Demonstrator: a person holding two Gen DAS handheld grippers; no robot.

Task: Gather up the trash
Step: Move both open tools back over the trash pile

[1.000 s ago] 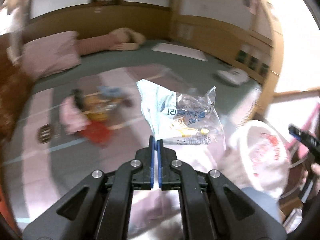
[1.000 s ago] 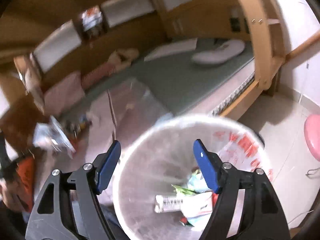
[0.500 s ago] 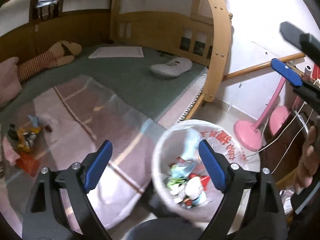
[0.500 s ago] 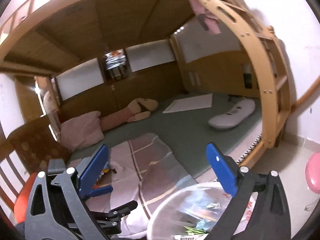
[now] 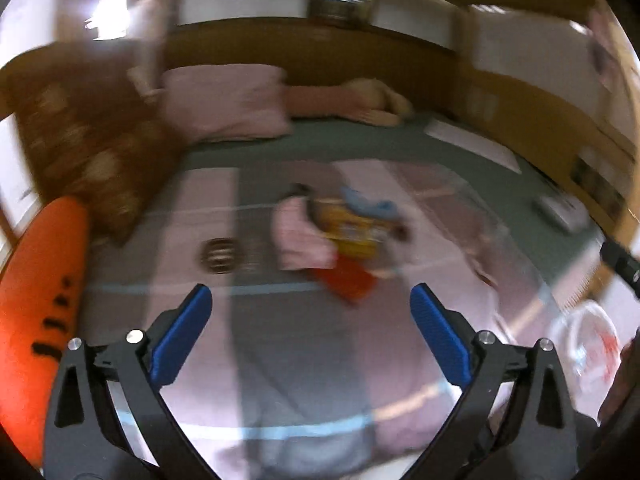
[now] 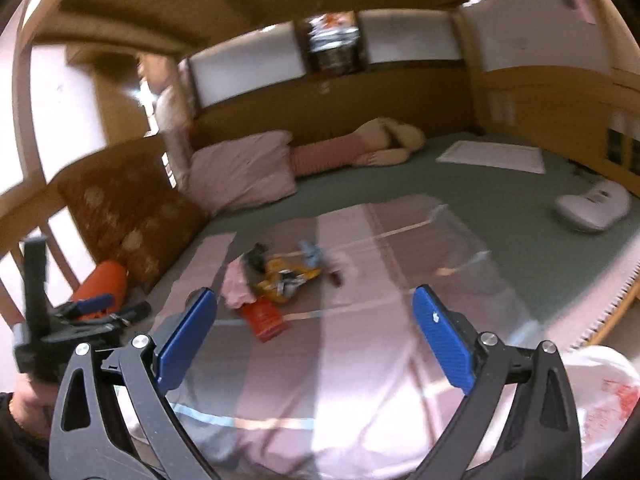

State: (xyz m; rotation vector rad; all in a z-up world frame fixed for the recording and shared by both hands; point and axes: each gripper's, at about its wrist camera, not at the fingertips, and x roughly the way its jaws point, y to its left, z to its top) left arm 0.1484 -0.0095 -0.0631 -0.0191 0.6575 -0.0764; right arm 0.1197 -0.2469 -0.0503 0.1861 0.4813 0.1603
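Having dropped the clear wrapper, the left gripper is opening wide, empty, swinging back to the trash pile at twelve o'clock on the bed; right gripper gaping, empty.

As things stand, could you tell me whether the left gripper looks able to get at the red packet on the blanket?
Probably yes: the left gripper is empty, its jaws opening, and only bare blanket lies between it and the red packet.
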